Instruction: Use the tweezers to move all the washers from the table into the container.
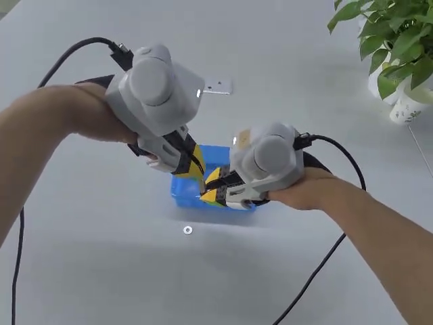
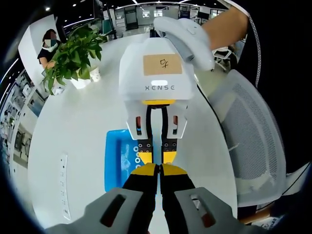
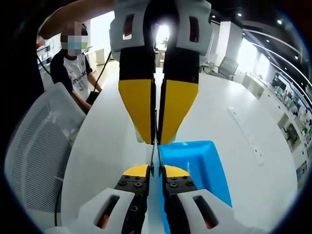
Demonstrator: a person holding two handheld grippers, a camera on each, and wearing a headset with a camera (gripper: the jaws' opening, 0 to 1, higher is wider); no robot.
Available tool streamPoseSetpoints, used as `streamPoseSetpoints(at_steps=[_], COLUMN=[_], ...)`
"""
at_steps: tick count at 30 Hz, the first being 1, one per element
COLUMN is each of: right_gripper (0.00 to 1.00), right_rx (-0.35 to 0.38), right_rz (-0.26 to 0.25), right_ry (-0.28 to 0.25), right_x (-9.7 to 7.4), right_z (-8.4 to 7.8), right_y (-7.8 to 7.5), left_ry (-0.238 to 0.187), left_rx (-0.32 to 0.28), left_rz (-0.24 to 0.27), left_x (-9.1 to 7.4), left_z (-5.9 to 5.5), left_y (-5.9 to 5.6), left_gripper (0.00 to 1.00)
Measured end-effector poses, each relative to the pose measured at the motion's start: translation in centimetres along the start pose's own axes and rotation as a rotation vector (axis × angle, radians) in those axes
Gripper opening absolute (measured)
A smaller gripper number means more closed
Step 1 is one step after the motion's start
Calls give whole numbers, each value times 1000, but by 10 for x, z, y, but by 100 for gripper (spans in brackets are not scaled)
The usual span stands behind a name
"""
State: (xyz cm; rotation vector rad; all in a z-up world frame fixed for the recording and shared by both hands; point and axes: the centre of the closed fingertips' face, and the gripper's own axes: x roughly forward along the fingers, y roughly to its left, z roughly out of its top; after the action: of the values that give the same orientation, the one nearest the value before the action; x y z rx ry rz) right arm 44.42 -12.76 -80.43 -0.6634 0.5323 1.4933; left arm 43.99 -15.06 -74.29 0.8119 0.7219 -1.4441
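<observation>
Thin metal tweezers [image 3: 154, 151], squeezed closed, are clamped by the left gripper [image 2: 159, 169] and right gripper [image 3: 156, 171] over the blue plastic container [image 1: 181, 193]. A small silver washer [image 1: 187, 230] lies on the table just outside its near wall, nearer the right gripper.

White matte tabletop [image 1: 81, 271] spreading across whole scene. Green leafy plant in white pot [image 1: 394, 37] standing at far right. White flat power strip [image 1: 218, 87] lying far centre. White mesh office chair [image 2: 248, 141] sitting just beside table edge. Small round ceiling spotlights [image 3: 278, 22] shining over open-plan office beyond.
</observation>
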Motion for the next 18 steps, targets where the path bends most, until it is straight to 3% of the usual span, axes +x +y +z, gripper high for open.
streamPoseSetpoints(at_steps=[18], right_gripper=[11], right_rx=[-6], right_rz=[21], right_ry=[-4], right_x=[9], right_z=[3], right_y=[15], left_ry=[16], left_rx=[-11], left_rz=[-1], left_x=[2], left_z=[-10], left_y=[-14], left_gripper=[4])
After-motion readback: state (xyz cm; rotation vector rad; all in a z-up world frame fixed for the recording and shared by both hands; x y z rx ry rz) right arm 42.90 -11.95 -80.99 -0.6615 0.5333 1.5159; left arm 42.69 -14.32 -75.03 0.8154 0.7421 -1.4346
